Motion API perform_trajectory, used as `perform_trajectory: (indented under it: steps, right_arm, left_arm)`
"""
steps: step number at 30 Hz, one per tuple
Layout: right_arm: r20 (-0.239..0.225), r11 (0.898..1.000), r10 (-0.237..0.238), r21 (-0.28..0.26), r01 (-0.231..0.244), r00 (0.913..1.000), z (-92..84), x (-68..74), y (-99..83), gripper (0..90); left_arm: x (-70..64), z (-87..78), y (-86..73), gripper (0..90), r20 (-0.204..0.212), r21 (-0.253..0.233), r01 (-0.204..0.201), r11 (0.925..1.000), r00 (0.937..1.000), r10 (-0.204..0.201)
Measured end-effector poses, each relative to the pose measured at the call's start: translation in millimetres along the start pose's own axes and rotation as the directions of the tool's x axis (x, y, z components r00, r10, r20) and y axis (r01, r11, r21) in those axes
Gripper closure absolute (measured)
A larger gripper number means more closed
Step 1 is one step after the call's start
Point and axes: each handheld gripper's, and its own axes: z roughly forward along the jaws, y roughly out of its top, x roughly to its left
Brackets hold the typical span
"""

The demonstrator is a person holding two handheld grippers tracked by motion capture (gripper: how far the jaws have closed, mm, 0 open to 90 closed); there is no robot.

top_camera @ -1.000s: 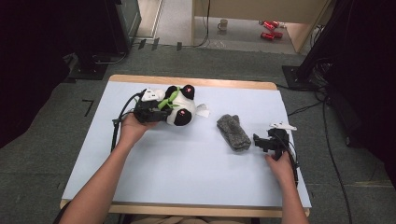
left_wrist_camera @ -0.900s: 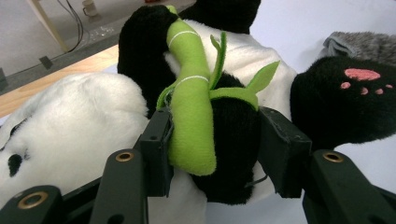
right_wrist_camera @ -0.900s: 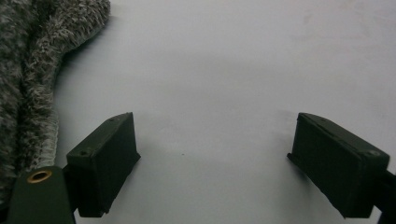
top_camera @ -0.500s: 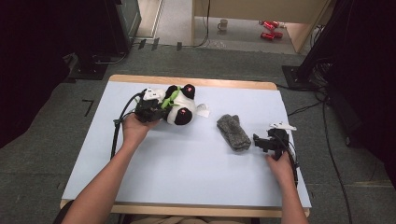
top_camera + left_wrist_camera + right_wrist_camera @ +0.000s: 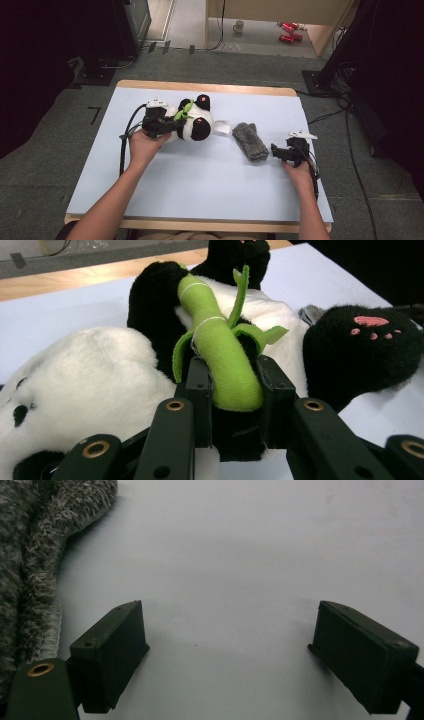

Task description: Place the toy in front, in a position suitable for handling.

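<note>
Currently, status by item:
Left gripper (image 5: 235,385): fingers clenched on the green bamboo stalk (image 5: 220,350) of the plush panda (image 5: 192,120).
Plush panda: lying on its side, far left on the blue surface (image 5: 200,185).
Right gripper (image 5: 245,655): fingers released, nothing between them, low over the surface at the right.
Grey knitted sock (image 5: 250,141): near the right gripper, just left of it.

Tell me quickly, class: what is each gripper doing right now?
Left gripper: jaws have just closed on the green bamboo stalk of the panda plush.
Right gripper: jaws open, holding nothing, beside the grey knitted sock.
</note>
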Motion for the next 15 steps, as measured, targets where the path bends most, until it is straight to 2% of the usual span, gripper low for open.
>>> perform_trajectory:
  steps: [5,7,8,11,14,15]
  right_arm:
    - [-0.004,1.000,-0.007,0.003,0.007,1.0000,0.8,-0.6,0.8,12.3]
    - [-0.001,1.000,-0.004,0.009,0.004,1.0000,3.2,-0.7,3.5,10.2]
    - [-0.001,1.000,-0.004,0.009,0.004,1.0000,3.2,-0.7,3.5,10.2]
    - [-0.005,1.000,-0.005,0.011,0.005,1.0000,5.5,-1.3,5.8,9.6]
    - [-0.001,1.000,-0.002,0.003,0.002,1.0000,8.4,-1.3,8.4,11.8]
    - [-0.001,1.000,-0.002,0.003,0.002,1.0000,8.4,-1.3,8.4,11.8]
  left_arm:
    - [-16.9,-4.5,-7.6,72.0,-0.008,0.023,-0.014,0.9996,0.9999,0.014]
    - [-29.0,-8.8,-14.0,71.9,0.001,0.022,-0.007,0.9997,1.0000,0.007]
    - [-29.0,-8.8,-14.0,71.9,0.001,0.022,-0.007,0.9997,1.0000,0.007]
    - [-40.2,-13.3,-20.8,71.8,0.000,0.023,-0.009,0.9997,1.0000,0.009]
    - [-52.7,-18.4,-28.3,71.6,0.013,0.010,0.008,0.9999,0.9999,-0.009]
    - [-52.7,-18.4,-28.3,71.5,0.013,0.010,0.008,0.9999,0.9999,-0.009]
